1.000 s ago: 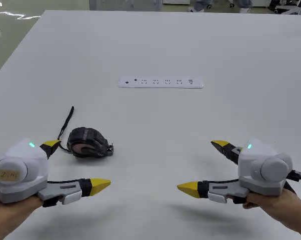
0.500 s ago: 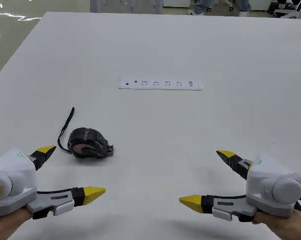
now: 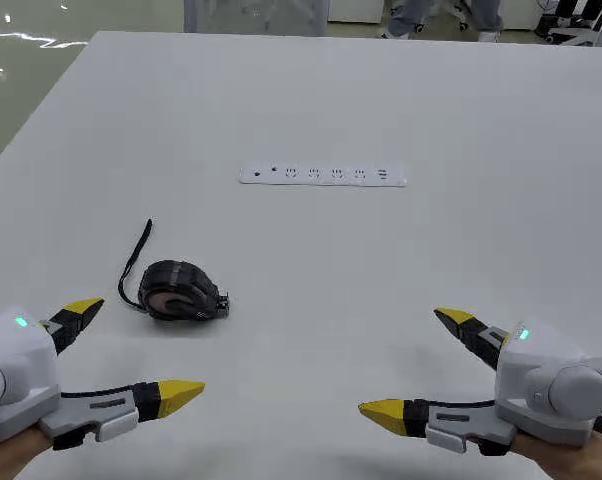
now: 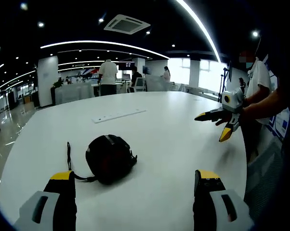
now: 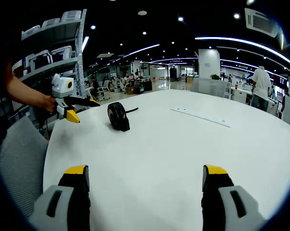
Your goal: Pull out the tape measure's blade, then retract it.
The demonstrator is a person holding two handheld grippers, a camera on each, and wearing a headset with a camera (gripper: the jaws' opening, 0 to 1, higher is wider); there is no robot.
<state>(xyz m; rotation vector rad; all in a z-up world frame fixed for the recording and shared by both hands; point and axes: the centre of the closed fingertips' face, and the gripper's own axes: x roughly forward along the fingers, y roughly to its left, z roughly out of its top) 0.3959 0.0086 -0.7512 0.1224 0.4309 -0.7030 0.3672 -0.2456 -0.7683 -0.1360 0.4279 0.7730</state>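
A black tape measure (image 3: 180, 291) with a black wrist strap (image 3: 134, 262) lies on the white table (image 3: 321, 90), blade fully inside. It appears close ahead in the left gripper view (image 4: 109, 158) and farther off in the right gripper view (image 5: 118, 116). My left gripper (image 3: 136, 347) hovers open at the near left, a little short of the tape measure, nothing between its yellow-tipped fingers. My right gripper (image 3: 421, 363) is open at the near right, well away from it and holding nothing.
A white power strip (image 3: 322, 176) lies flat across the table's middle, beyond the tape measure. The table's left edge (image 3: 41, 110) drops to a glossy floor. People stand in the background past the far edge.
Both grippers have drawn back toward me and lower in the head view, still open. The tape measure has not moved.
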